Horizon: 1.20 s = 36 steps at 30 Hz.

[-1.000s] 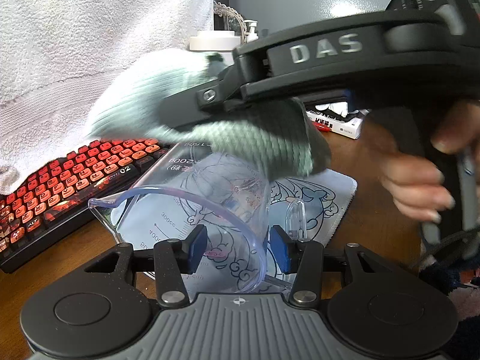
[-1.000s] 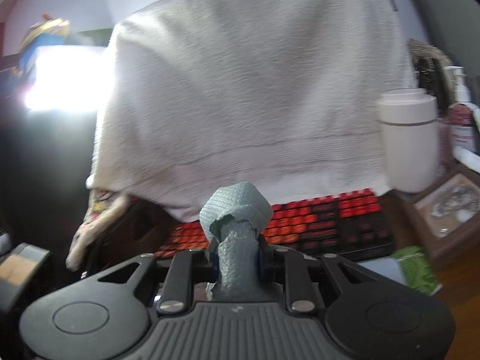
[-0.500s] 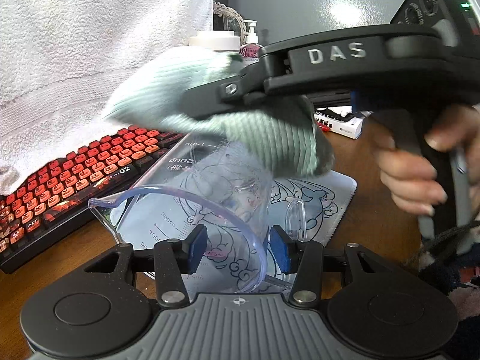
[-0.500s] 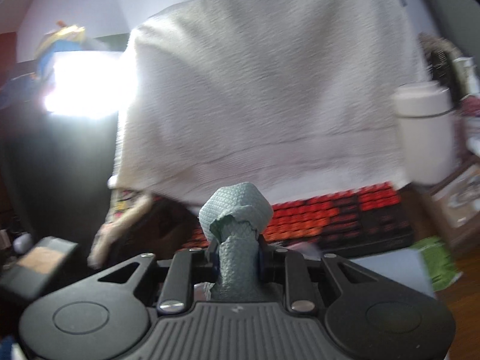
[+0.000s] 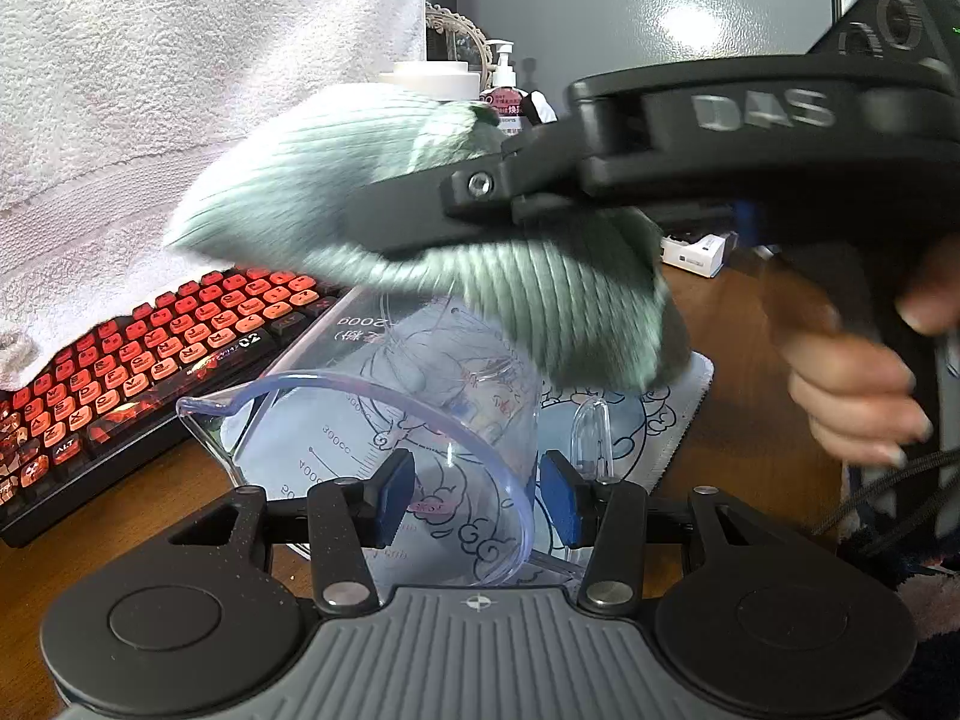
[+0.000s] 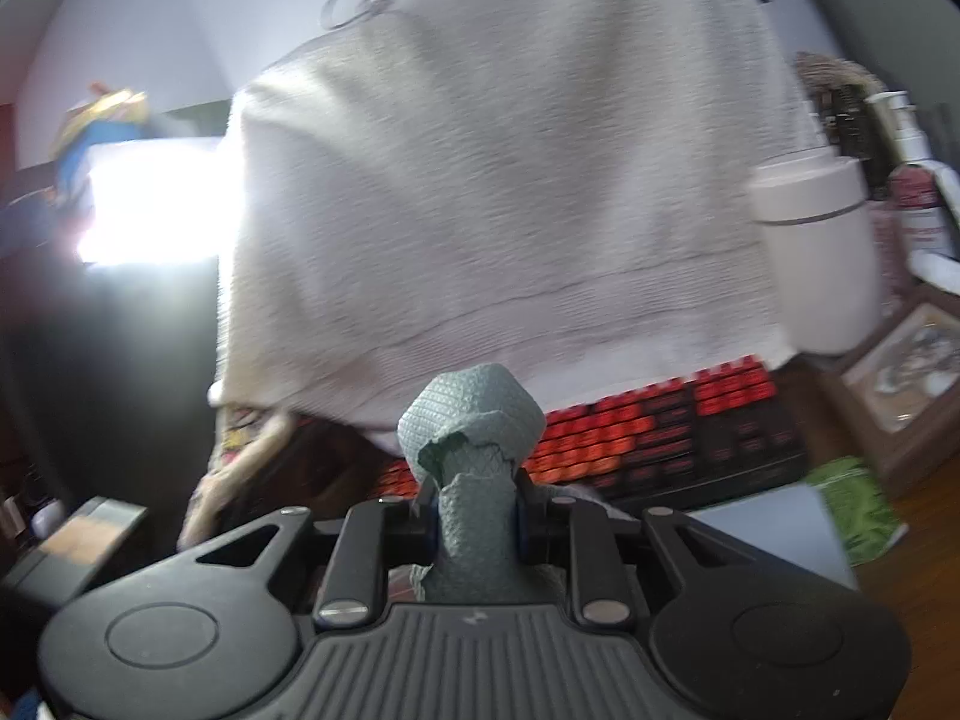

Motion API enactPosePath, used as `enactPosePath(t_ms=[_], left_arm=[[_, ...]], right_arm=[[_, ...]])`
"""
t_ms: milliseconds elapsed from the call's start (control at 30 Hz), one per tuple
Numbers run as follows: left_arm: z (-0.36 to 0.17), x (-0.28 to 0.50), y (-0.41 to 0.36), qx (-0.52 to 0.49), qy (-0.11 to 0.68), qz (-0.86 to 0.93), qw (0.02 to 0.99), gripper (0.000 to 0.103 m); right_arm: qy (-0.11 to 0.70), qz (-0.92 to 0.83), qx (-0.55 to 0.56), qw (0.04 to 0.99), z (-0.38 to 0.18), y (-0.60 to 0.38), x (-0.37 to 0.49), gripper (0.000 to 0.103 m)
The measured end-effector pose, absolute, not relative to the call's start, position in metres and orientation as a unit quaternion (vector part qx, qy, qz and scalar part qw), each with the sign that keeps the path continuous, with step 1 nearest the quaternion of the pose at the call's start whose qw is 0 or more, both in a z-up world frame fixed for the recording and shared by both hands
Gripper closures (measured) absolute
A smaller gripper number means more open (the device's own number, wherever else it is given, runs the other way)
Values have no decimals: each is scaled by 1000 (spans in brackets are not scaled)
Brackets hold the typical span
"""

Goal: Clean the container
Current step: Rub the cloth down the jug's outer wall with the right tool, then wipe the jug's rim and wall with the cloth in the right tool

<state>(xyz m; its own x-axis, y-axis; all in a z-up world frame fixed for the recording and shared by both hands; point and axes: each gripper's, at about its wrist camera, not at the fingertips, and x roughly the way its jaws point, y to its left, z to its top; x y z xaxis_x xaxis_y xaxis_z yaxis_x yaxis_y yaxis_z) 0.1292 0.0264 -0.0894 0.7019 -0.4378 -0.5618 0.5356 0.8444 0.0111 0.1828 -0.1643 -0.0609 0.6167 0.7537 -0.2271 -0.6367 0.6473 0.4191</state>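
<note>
- Left claw (image 5: pixel 477 498) of mine is clamped on the wall of the clear measuring container (image 5: pixel 384 420), one blue pad inside the rim and one outside, near its handle (image 5: pixel 591 438).
- Right claw (image 6: pixel 475 513) is closed tight on a bunched grey-green cloth (image 6: pixel 474 450); in the left view that cloth (image 5: pixel 384 222) spreads wide and blurred above the container's far end, and I cannot tell whether it touches the plastic.
- My right hand (image 5: pixel 858 396) grips the black handle of that tool at the right edge of the left view.
- Under the container lies a pale printed mat (image 5: pixel 672 420) on the brown wooden surface (image 5: pixel 738 372).
- A black keyboard with glowing red keys (image 5: pixel 150 354) lies just left of the mat.
- Behind the keyboard hangs a big white towel (image 6: pixel 510 180), which fills most of the right view.
- Farther back I see a white lidded jar (image 6: pixel 816 252), a pump bottle (image 5: pixel 504 84), a framed picture (image 6: pixel 912 372) and a grey wall (image 5: pixel 630 12).
- A small white box (image 5: pixel 696 252) lies on the surface behind the cloth.
- Compared with a second ago, the cloth and my right tool sit higher over the container and have shifted right in the left view, so more of the container's far end shows.
- My left claw's hold on the container is unchanged, and the container has not moved.
- The right view has swung, with the towel and jar sliding rightward in it.
</note>
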Motion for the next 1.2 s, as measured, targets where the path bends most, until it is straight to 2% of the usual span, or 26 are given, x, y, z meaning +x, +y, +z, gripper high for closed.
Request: enactPosePath(t_ms=[200, 633, 1000, 1200], left_arm=[[-89, 129, 26, 87, 281, -265, 918, 57], [-88, 124, 23, 88, 280, -265, 918, 57], [-90, 131, 28, 87, 281, -265, 918, 57], [-90, 130, 28, 87, 281, -265, 918, 57]], right_arm=[[194, 445, 149, 861, -62, -155, 170, 82], [171, 347, 143, 911, -67, -185, 187, 82], [161, 443, 111, 875, -65, -156, 153, 82], [153, 419, 103, 889, -64, -161, 157, 82]])
